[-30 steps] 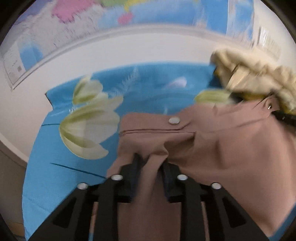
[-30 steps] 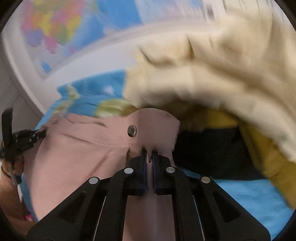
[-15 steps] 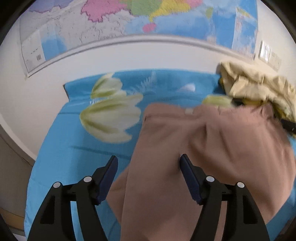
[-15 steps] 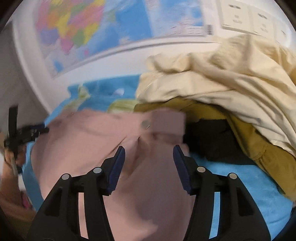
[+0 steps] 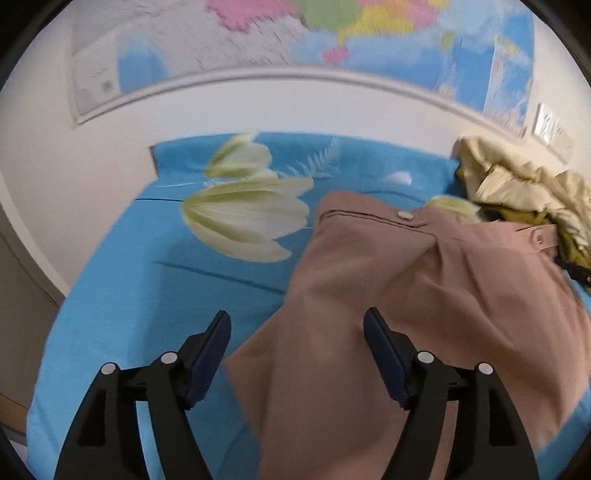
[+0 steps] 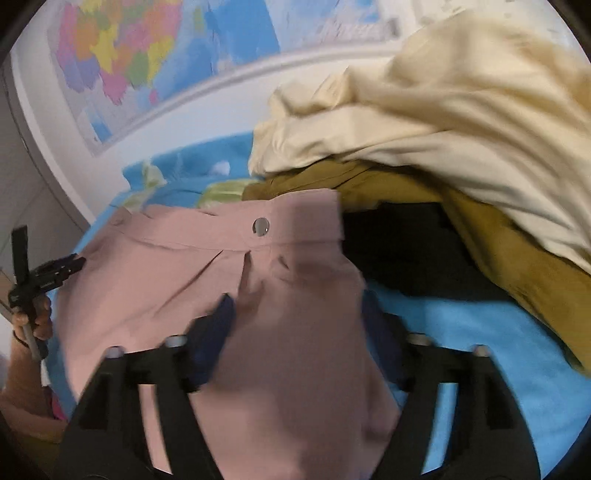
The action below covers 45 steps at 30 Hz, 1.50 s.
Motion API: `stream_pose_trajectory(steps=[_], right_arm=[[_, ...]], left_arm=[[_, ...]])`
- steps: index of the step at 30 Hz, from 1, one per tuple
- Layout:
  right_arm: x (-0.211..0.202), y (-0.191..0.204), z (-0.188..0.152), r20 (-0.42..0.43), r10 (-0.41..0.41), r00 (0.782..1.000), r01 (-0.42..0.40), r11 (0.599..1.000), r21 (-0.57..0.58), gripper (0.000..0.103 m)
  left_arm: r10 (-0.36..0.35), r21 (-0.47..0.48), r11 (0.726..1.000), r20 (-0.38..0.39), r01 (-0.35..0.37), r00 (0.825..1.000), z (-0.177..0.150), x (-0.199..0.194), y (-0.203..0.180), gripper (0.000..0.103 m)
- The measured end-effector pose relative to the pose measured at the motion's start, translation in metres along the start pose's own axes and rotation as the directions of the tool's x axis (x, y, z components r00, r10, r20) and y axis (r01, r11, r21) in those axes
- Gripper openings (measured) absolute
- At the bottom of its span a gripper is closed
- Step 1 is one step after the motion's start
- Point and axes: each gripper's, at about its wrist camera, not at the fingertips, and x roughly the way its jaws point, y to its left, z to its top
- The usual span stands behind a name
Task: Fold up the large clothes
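Observation:
A dusty-pink garment (image 5: 424, 302) with a buttoned waistband lies on the blue flowered bed sheet (image 5: 122, 295). It also shows in the right wrist view (image 6: 221, 280), waistband away from me. My left gripper (image 5: 297, 328) is open over the garment's left edge, holding nothing. My right gripper (image 6: 297, 306) is open above the garment, just below the waistband button (image 6: 260, 226); its fingers are blurred. The left gripper's tool and the hand on it show at the far left of the right wrist view (image 6: 33, 280).
A heap of clothes lies right of the pink garment: a cream piece (image 6: 443, 122) on top, mustard (image 6: 517, 258) and black (image 6: 406, 243) ones beneath; the heap also shows in the left wrist view (image 5: 524, 184). A wall map (image 5: 332, 33) hangs behind the bed.
Both grippers were shut on the pink garment a second ago; both have opened and let it go. The garment has dropped flat on the sheet and both grippers have drawn back.

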Motion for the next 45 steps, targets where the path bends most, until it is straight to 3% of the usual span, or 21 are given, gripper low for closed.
stream_pose_trajectory(steps=[4,6,7,8,9,10,12,15,17,18,19,20,26,29,31,34,35,36,41,45], right_arm=[[-0.026,-0.007,-0.032,-0.049,0.02,0.999,-0.02,1.0,0.003,0.078],[-0.017,-0.009,-0.048,-0.101,-0.008,0.995,0.007,1.0,-0.01,0.053],[-0.013,-0.011,-0.051,-0.119,0.003,0.993,-0.003,1.0,-0.005,0.03],[-0.01,-0.013,-0.053,-0.129,0.022,0.991,-0.02,1.0,0.015,0.012],[-0.007,-0.016,-0.05,-0.121,0.025,0.992,-0.021,0.999,0.036,0.008],[-0.007,-0.016,-0.045,-0.1,0.04,0.994,-0.036,0.999,0.038,0.006],[-0.006,-0.015,-0.037,-0.066,0.028,0.997,-0.025,0.999,0.035,0.005],[0.012,-0.012,-0.032,-0.087,0.013,0.996,-0.01,0.999,0.033,0.005],[0.019,-0.01,-0.037,-0.113,0.009,0.994,-0.004,0.999,0.044,0.007],[0.015,-0.012,-0.038,-0.115,0.009,0.993,-0.003,0.999,0.054,0.009],[0.013,-0.012,-0.038,-0.114,0.009,0.993,-0.002,0.998,0.064,0.017],[0.006,-0.015,-0.039,-0.104,0.004,0.995,0.004,0.997,0.083,0.032],[-0.043,-0.033,-0.054,-0.04,0.09,0.995,-0.078,0.97,0.231,0.073],[-0.062,-0.043,-0.076,-0.044,0.183,0.982,-0.159,0.931,0.329,0.079],[-0.066,-0.046,-0.088,-0.057,0.22,0.974,-0.184,0.91,0.372,0.083],[-0.066,-0.045,-0.108,-0.077,0.304,0.95,-0.243,0.868,0.434,0.083],[-0.064,-0.041,-0.11,-0.082,0.313,0.946,-0.249,0.866,0.434,0.083],[-0.061,-0.035,-0.111,-0.091,0.322,0.942,-0.254,0.865,0.432,0.083],[-0.052,-0.024,-0.108,-0.082,0.356,0.931,-0.29,0.856,0.427,0.084],[-0.04,-0.008,-0.1,-0.086,0.35,0.933,-0.29,0.872,0.394,0.088]], left_arm=[[-0.072,-0.008,0.997,-0.019,0.072,0.997,-0.021,-0.019,0.01,0.079],[-0.053,0.008,0.999,-0.059,0.054,0.997,-0.031,-0.013,0.008,0.078],[-0.053,0.0,0.999,-0.081,0.053,0.995,-0.035,-0.006,0.007,0.075],[-0.075,-0.019,0.997,-0.089,0.074,0.993,-0.037,-0.003,0.008,0.066],[-0.106,-0.041,0.994,-0.092,0.102,0.99,-0.037,0.0,0.009,0.053],[-0.108,-0.061,0.993,-0.084,0.103,0.991,-0.035,0.003,0.008,0.05],[-0.055,-0.038,0.998,-0.072,0.052,0.996,-0.029,0.007,0.001,0.036],[0.004,-0.029,1.0,-0.087,-0.007,0.996,-0.024,0.016,-0.008,0.038],[0.027,-0.012,1.0,-0.085,-0.028,0.996,-0.025,0.012,-0.012,0.041],[0.03,-0.017,0.999,-0.082,-0.032,0.996,-0.026,0.009,-0.01,0.05],[0.02,-0.04,0.999,-0.087,-0.023,0.996,-0.027,0.005,-0.005,0.055],[0.002,-0.07,0.998,-0.092,-0.009,0.996,-0.028,-0.001,0.001,0.061],[-0.062,-0.171,0.984,-0.085,0.047,0.994,-0.049,-0.04,0.025,0.064],[-0.16,-0.205,0.97,-0.12,0.133,0.98,-0.065,-0.051,0.027,0.07],[-0.241,-0.223,0.954,-0.166,0.202,0.956,-0.08,-0.052,0.021,0.07],[-0.298,-0.212,0.942,-0.186,0.258,0.936,-0.094,-0.053,0.006,0.072],[-0.302,-0.202,0.943,-0.177,0.266,0.937,-0.096,-0.055,0.001,0.074],[-0.348,-0.214,0.927,-0.176,0.309,0.921,-0.097,-0.054,-0.003,0.074],[-0.391,-0.23,0.908,-0.171,0.349,0.905,-0.093,-0.045,-0.018,0.084],[-0.473,-0.277,0.863,-0.151,0.422,0.868,-0.085,-0.033,-0.027,0.093]])
